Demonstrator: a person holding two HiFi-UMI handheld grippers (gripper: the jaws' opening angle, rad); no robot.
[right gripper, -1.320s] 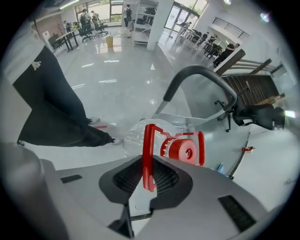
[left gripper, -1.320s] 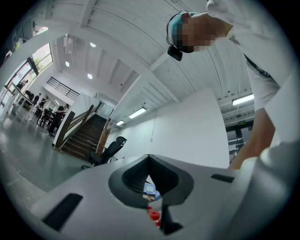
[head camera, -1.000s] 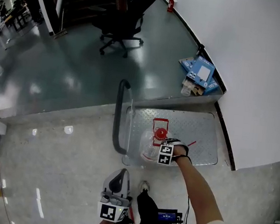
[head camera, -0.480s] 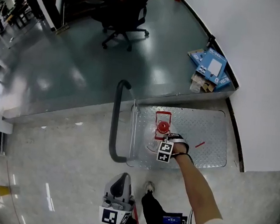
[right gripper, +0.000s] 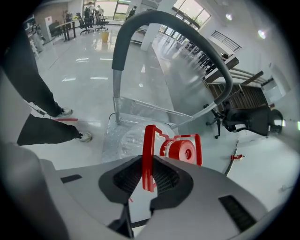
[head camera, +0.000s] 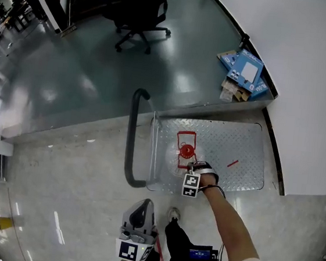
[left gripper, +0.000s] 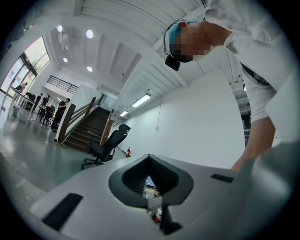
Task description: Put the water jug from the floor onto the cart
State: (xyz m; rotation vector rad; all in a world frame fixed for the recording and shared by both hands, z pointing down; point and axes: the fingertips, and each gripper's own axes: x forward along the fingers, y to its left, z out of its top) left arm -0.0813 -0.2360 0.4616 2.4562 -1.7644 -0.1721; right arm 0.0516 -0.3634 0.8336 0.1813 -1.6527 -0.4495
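The right claw (right gripper: 149, 176) is clamped on the red handle (right gripper: 149, 154) of the water jug (head camera: 177, 158). The jug stands upright on the steel deck of the cart (head camera: 237, 144), at the end nearest the push handle (head camera: 130, 135). The left claw (left gripper: 152, 187) is pressed together and empty, held low near the person's legs, well apart from the cart.

Right gripper (head camera: 189, 170) points steeply down, jaws clamped on a red handle (right gripper: 148, 150). Left gripper (head camera: 140, 207) held level, jaws together.
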